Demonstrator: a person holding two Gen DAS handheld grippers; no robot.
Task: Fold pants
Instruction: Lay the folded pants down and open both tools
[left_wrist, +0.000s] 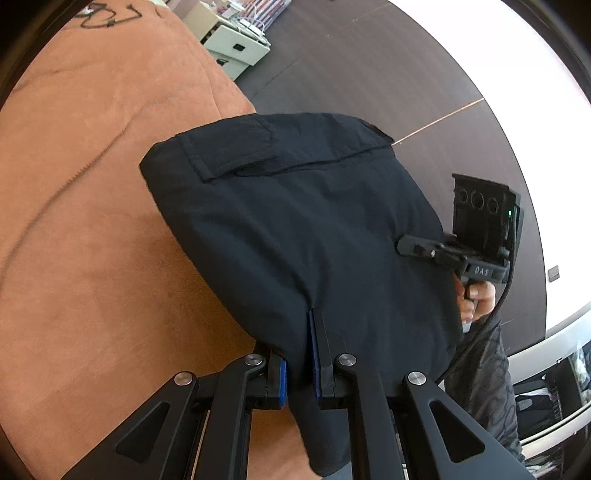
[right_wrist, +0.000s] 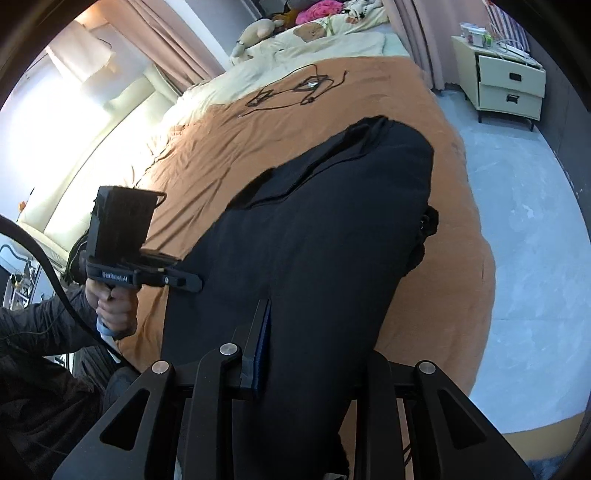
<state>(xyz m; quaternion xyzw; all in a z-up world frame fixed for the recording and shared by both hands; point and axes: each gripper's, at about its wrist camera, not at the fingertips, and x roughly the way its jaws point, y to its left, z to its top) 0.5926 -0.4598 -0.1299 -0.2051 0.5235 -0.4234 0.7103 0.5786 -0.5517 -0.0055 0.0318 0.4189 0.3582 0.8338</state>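
Dark pants (left_wrist: 295, 229) lie partly across the orange bedspread (left_wrist: 92, 221) near the bed's edge, with the near end lifted off it and gripped at two points. Left gripper (left_wrist: 299, 354): jaws nearly closed, a fold of the fabric pinched between the blue pads. Right gripper (right_wrist: 291, 332): jaws narrowly apart and clamped on a thicker bunch of the same cloth; one jaw is buried under the fabric, so full pad contact is probably there but not confirmed. Judgement: holding two spaced points on the same edge keeps it taut and level, so this layer can be carried over the rest of the garment as one flat fold; the flapped pocket (left_wrist: 229, 155) faces up at the far end. Each hand wraps a pistol-style handle. Writing: the right gripper's body reads "DAS" (left_wrist: 482, 272) in the left wrist view; the left gripper's body reads "GenRobot.AI" (right_wrist: 114, 277) in the right wrist view. A black cable (right_wrist: 291, 92) lies loose further up the bed.
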